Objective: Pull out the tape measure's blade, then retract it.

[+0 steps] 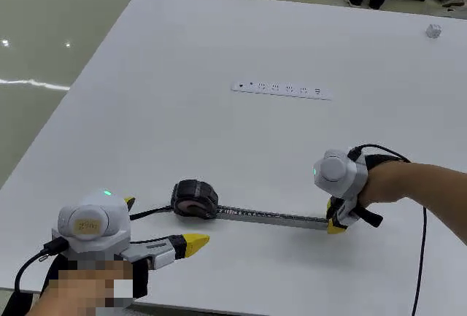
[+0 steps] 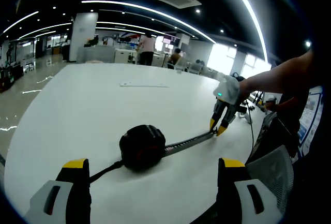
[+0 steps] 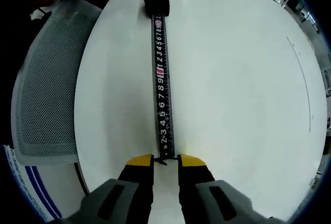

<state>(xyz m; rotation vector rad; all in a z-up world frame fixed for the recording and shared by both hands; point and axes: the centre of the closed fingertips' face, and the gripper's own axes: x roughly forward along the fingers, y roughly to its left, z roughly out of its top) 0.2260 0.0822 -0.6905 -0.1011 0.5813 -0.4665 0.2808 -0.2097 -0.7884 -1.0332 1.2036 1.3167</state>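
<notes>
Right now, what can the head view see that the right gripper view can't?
Head view: the person's forearm and the shiny floor. Right gripper view: the numbers printed on the blade and a mesh chair back. Both: the tape measure on the white table, its blade pinched by the right gripper.

Bright, even light from ceiling strips [image 2: 129, 4]; they glare off the floor [image 1: 44, 39]. Soft shadows on my table [image 1: 292, 39]. Gripper views bow hard at edges. Focus sharp.

Tape blade [image 3: 162, 89]: black numerals 2 to 9, red 10, more digits beyond.
</notes>
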